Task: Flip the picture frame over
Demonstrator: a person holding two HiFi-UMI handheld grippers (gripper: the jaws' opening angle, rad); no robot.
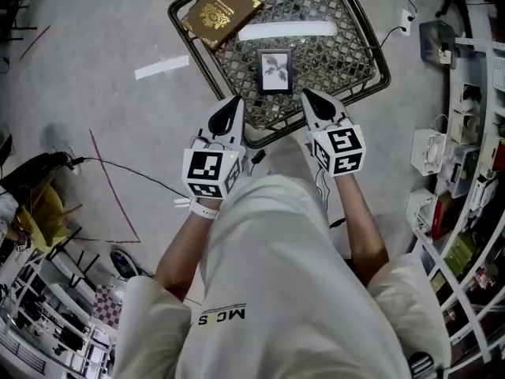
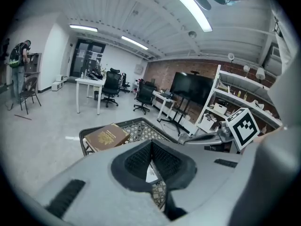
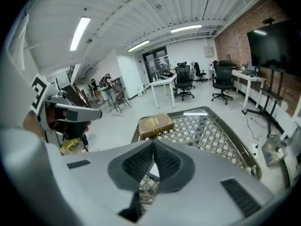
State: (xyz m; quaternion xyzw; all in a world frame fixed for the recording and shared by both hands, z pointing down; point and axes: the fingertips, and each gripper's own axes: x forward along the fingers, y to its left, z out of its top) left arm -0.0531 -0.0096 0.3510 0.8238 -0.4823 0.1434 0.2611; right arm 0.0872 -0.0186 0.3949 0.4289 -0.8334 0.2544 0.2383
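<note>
Lying face up on the dark lattice-topped metal table (image 1: 338, 54), the small dark-rimmed rectangular picture frame (image 1: 274, 73) is showing a leafy print, close to the table edge nearest you. You are holding both tongs just short of it, not touching it: the left gripper (image 1: 234, 103) is pointing toward its near left corner and the right gripper (image 1: 309, 95) toward its near right. Both are sitting with jaws pressed together, gripping nothing. A brown hardcover book with gold ornament (image 1: 221, 12) is resting on the table's far left corner, well apart from the frame.
</note>
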